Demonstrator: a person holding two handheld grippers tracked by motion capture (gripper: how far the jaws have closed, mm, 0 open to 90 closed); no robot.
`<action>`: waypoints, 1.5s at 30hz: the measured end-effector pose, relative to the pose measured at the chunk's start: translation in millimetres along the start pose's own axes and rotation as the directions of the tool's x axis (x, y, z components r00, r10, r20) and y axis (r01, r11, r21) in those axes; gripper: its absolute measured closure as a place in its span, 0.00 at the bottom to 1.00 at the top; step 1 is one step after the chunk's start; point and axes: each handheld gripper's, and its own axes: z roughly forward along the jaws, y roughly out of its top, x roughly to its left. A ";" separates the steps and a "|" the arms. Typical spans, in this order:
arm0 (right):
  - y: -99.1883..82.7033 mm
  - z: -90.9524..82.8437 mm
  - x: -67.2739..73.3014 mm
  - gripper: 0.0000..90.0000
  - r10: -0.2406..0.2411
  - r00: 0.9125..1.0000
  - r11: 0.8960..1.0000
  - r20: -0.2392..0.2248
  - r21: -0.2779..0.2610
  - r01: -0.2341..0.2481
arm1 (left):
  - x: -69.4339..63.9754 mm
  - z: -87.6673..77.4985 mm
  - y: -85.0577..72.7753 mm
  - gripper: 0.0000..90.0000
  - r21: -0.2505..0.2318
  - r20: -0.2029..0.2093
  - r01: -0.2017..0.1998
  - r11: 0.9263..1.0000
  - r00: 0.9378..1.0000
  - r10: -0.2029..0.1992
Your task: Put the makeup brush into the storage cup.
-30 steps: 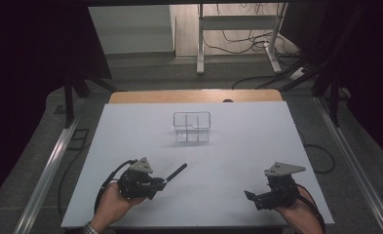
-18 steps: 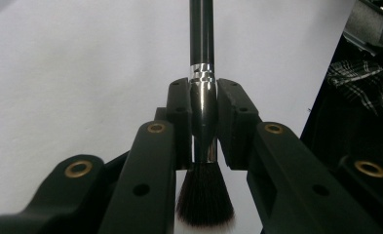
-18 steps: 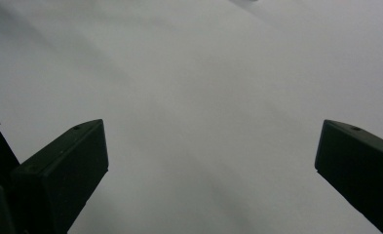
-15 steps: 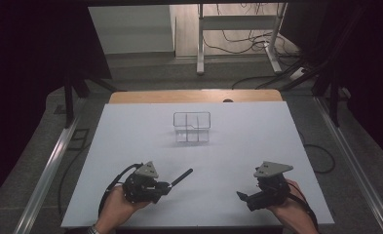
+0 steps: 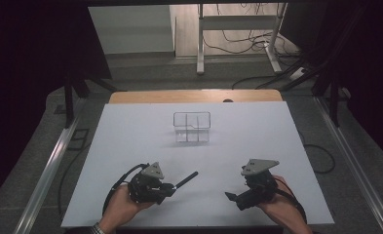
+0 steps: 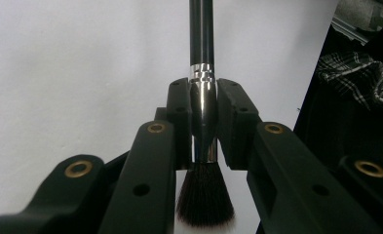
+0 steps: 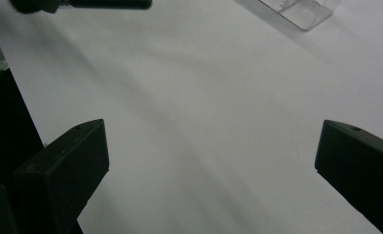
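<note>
Lab: dark curtains (image 5: 28, 73), metal frame rails (image 5: 47, 170), floor cables (image 5: 257, 80).

Dim room, dark frame edges; the white rectangular tabletop (image 5: 130, 141) glows evenly under overhead light, soft shadows, right gripper view motion-blurred

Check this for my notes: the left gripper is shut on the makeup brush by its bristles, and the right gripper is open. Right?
Not quite. The left gripper is shut on the makeup brush by its metal ferrule, with the bristles free behind the pads, as the left gripper view shows. The right gripper is open.
</note>
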 end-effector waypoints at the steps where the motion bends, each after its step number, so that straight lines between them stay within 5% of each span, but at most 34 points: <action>1: 0.0 0.0 0.0 0.00 0.000 1.000 1.000 0.000 0.000 0.000 | 0.0 0.0 0.0 0.85 0.000 0.000 0.000 1.000 1.000 0.000; 8: 13.3 9.0 6.2 0.00 -0.024 1.000 1.000 0.015 0.010 0.024 | -1.0 3.7 4.2 0.85 0.014 0.008 -0.009 1.000 1.000 0.009; 31: 33.4 34.4 18.8 0.00 -0.081 0.996 0.993 -0.037 0.085 0.084 | -7.3 14.6 18.8 0.85 0.035 0.036 -0.049 0.998 0.998 0.048; 45: 45.9 48.6 29.1 0.07 -0.178 0.982 0.979 -0.060 0.095 0.183 | -8.6 18.5 25.9 0.85 0.053 0.054 -0.063 0.997 0.997 0.060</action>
